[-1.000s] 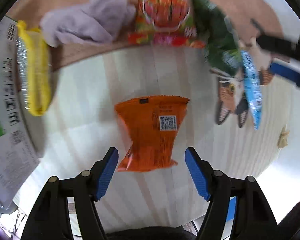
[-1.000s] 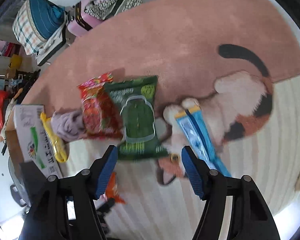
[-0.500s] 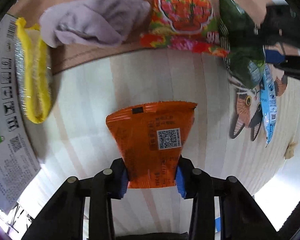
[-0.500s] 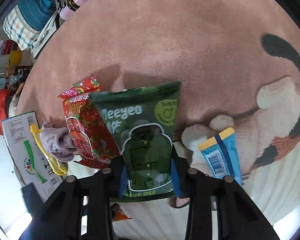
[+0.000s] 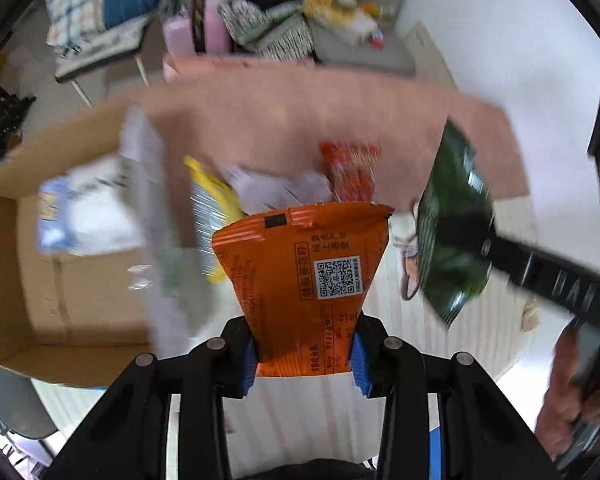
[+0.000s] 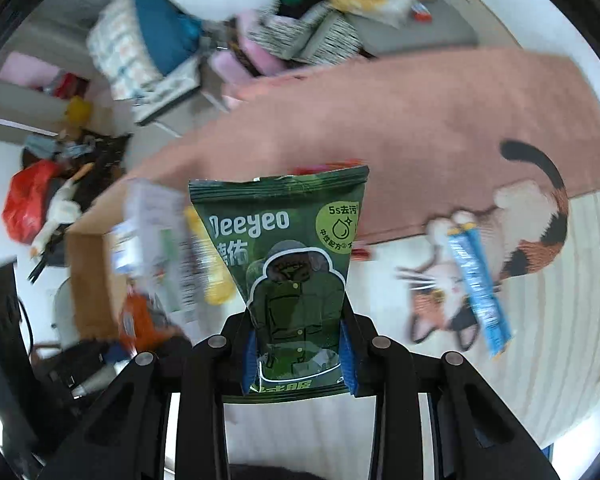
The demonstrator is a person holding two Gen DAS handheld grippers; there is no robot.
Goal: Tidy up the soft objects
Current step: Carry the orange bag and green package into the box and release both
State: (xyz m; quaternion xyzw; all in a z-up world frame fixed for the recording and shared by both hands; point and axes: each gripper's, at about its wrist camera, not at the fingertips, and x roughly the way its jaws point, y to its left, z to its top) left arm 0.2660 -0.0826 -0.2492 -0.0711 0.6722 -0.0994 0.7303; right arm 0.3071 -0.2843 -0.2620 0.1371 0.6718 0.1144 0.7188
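Pink rug (image 6: 440, 120) below; left gripper (image 5: 304, 360) pinches orange packet (image 5: 300, 264); right gripper (image 6: 300, 360) pinches green packet (image 6: 292, 264).

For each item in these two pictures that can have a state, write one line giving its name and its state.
Left tool: shut on the orange packet.
Orange packet: gripped, lifted off the rug.
Right tool: shut on the green packet.
Green packet: gripped, lifted.
Cardboard box: open.
Blue packet: lying on the rug.
Red packet: lying on the rug.
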